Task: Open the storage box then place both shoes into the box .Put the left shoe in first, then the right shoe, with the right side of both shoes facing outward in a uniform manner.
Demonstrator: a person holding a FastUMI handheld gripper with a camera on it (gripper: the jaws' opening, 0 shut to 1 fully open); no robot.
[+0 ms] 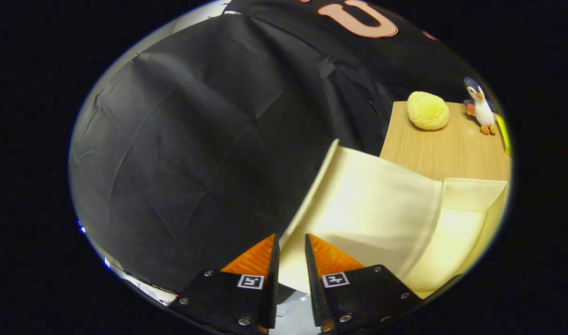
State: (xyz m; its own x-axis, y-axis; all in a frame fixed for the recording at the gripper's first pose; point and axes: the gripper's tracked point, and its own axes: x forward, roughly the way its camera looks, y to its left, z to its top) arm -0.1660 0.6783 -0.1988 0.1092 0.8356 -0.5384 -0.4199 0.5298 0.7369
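The cream storage box (465, 232) stands just ahead of the fingers, its inside showing to the right. Its lid (377, 200) is swung up and stands tilted, with the inner face toward me. The lid's free rim (312, 186) runs down into the narrow gap between my two fingers. My gripper (291, 241) is shut on that rim, one finger on each side of it.
Beyond the box lies a wooden tabletop (451, 149). On its far part sit a yellow round plush (427, 110) and a small penguin toy (480, 106). A yellow object (503, 135) lies at the table's right side. The black cloth wall (195, 139) rises close on the left.
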